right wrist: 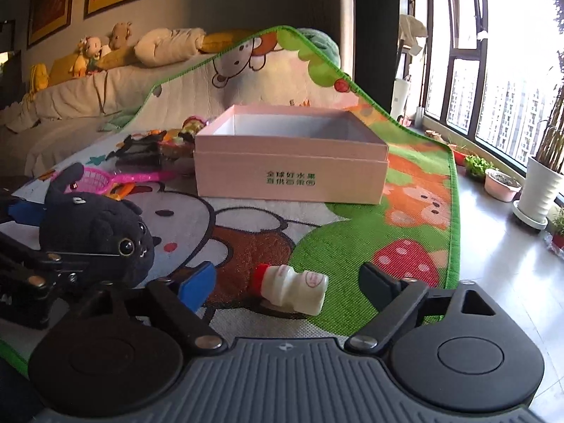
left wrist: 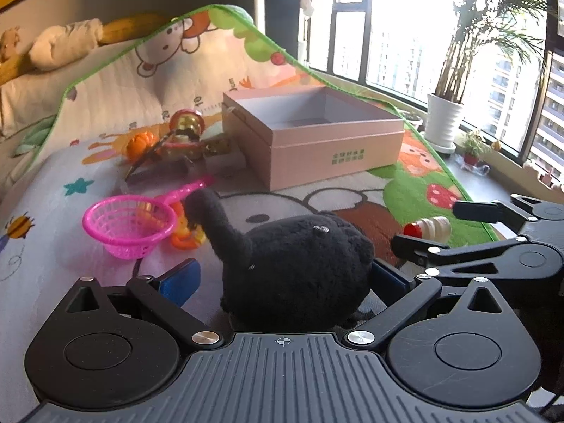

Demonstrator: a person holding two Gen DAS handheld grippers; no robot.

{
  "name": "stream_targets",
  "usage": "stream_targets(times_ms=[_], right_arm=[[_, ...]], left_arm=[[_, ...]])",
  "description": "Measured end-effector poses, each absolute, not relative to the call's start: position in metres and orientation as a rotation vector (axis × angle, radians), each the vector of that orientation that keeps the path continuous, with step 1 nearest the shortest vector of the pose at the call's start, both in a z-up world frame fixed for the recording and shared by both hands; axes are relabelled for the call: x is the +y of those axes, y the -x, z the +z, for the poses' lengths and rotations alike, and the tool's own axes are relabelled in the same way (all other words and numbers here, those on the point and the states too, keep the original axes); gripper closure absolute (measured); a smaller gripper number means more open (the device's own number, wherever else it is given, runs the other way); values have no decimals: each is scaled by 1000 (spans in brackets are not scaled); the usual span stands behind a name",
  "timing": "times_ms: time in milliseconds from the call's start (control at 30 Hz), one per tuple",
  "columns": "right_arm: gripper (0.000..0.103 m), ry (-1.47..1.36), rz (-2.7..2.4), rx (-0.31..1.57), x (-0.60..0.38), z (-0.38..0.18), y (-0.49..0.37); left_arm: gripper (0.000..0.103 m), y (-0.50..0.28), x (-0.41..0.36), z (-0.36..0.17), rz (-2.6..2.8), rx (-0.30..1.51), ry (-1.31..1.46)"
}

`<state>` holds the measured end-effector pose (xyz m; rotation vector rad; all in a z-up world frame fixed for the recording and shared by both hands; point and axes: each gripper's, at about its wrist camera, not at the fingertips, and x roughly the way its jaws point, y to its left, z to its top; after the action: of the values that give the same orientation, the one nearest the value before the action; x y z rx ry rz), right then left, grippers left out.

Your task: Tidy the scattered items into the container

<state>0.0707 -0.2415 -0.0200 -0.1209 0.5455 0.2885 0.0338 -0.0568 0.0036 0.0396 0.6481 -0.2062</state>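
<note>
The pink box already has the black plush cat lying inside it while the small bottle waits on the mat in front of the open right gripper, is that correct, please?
Not quite: the pink box looks empty. The black plush cat sits on the mat, between the left gripper's fingers, as the left wrist view shows. The small bottle does lie on the mat before the open right gripper.

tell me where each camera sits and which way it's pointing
Left wrist: sits on the left gripper, low over the play mat, looking along open fingers that flank the black plush cat toward the pink box; the right gripper shows at right.
Right wrist: sits on the right gripper, facing the box, open fingers either side of the small bottle; the left gripper's linkage shows at left.
Shared: cat, box, bottle, pink strainer, mat.
</note>
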Motion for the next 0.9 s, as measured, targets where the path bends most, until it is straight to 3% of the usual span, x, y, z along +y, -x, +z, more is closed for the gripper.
stream_targets(times_ms=[67,133,200,233,300,567,800,900], right_arm=[[31,126,294,562,-241,-21,-73],[48,121,299,575,-242,-21,-74],[56,115,301,590,-245,-20,-76],[56,112,301,594,-246,-19,-75],[56,107,304,591,-250,-17,-73],[56,72,342,508,-275,30,-82],[56,-56,317,402,-284,104,-188],[53,-162,361,409,-290,125,-239]], left_arm=[[0,-33,-58,3,-214,649,-42],[0,-34,-60,3,-216,645,-50],[0,-34,-61,3,-214,639,-61],[2,-34,-62,3,-214,633,-70],[19,-32,-64,5,-232,619,-89],[19,-50,-72,46,-358,492,-169],[18,-136,-78,101,-420,291,-177],[7,-178,-82,105,-443,246,-162]])
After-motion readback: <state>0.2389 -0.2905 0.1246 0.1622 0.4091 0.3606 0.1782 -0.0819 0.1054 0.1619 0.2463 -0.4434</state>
